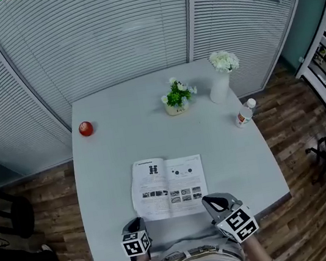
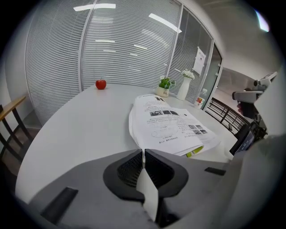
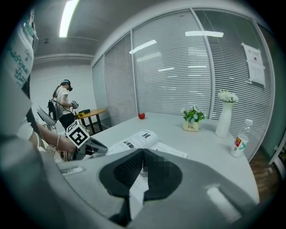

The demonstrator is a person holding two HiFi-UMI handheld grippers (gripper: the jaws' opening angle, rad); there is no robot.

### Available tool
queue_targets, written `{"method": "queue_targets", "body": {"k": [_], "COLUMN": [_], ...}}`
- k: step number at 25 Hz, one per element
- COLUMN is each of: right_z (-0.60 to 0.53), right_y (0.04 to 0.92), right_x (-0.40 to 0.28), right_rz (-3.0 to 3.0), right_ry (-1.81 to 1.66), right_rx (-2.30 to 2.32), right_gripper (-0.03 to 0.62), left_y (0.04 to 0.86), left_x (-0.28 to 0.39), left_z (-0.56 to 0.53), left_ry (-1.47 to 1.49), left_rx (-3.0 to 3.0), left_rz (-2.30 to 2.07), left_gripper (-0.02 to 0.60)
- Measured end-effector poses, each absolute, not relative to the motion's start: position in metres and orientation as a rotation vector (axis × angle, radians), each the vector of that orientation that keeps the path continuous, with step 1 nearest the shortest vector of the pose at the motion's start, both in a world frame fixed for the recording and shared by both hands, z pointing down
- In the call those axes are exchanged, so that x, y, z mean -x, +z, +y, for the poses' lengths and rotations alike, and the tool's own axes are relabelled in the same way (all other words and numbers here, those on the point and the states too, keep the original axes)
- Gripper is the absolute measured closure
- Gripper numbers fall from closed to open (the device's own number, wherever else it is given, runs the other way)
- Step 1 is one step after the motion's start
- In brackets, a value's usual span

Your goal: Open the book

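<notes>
Your left tongs (image 2: 143, 153) were pinched together, nothing gripped; tips sat just off the near left corner of the book (image 1: 169, 187), over the front edge of the white table (image 1: 107, 167); your right tongs (image 3: 142, 152) were closed too, empty, tips over the book's near right corner. I couldn't tell from any view whether they touched the page.

The book lay flat and open, close to your edge, roughly centred between the two tongs; printed pages with small pictures faced up; the left-hand pages arched a little near the spine.

Far side of the table: red apple (image 1: 86, 128) toward the far left; small potted plant (image 1: 177, 96) at the back middle; white vase (image 1: 220, 86) with white flowers just beside it on the right; plastic bottle (image 1: 244, 113) upright nearer the right edge. All four were well apart from the book.

Slatted blinds (image 1: 104, 37) ran behind the table; wood floor (image 1: 300, 135) around it; a second person (image 3: 62, 100) stood in the background of the right gripper view.
</notes>
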State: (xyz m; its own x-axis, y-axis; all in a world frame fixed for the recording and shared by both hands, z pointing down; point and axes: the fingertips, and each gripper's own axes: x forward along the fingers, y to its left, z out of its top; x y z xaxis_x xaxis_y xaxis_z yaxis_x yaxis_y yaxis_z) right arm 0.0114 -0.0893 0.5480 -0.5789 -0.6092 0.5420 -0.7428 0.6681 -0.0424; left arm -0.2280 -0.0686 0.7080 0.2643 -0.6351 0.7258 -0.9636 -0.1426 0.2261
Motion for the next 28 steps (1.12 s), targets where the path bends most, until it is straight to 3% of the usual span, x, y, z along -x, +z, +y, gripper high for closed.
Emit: {"method": "queue_targets", "body": {"k": [28], "right_z": [-0.087], "right_y": [0.560], "right_x": [-0.013], "right_rz": [-2.364], "right_ry": [0.402], "right_rx": [-1.018], "right_gripper": [0.591], "left_y": [0.727], "left_x": [0.232], "left_z": [-0.070], "left_ry": [0.702], "left_rx": [-1.847], "left_rz": [-1.463], "left_gripper": [0.565]}}
